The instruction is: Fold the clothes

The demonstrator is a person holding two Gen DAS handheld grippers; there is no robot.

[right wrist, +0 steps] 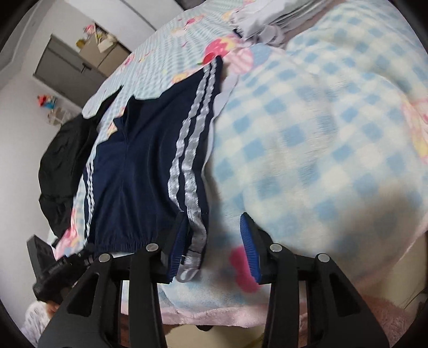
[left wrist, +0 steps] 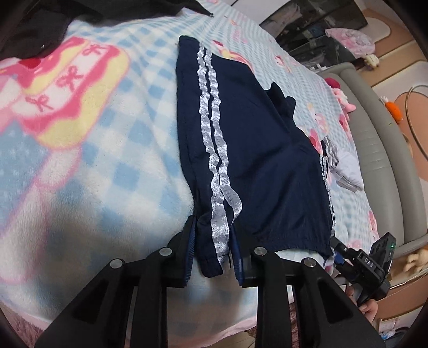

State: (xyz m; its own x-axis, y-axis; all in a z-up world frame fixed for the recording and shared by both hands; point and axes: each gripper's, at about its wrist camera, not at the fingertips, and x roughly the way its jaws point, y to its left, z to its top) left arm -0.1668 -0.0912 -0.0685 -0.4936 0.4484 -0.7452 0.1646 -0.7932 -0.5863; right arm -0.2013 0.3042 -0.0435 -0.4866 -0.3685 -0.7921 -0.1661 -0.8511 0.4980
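Navy shorts [left wrist: 256,150] of thin, slightly glossy cloth lie flat on a bed, on a fluffy fleece blanket [left wrist: 112,150] checked in pale blue and white with pink and yellow cartoon prints. Each side seam of the shorts carries two wavy, shiny silver-white stripes [left wrist: 214,133]. The waistband, gathered by elastic, lies along the near edge of the bed, and the two leg openings point away.

The left claw [left wrist: 212,257] has two black fingers with ribbed blue pads. They close on one waistband corner, where the two stripes end; the cloth bunches between the pads, so this claw is pinching the shorts.

The right claw [right wrist: 214,249] sits at the other waistband corner. Its left pad [right wrist: 178,249] touches the striped edge, while the right pad [right wrist: 247,249] stands apart over bare blanket; the fingers are spread and the cloth is not pinched. In the left wrist view this claw's black body and part of a hand show at the far end of the waistband.

A crumpled black garment [right wrist: 64,166] lies at one side of the bed, and a grey-white one [right wrist: 256,24] lies beyond the shorts. One pair of shorts and two claws show.
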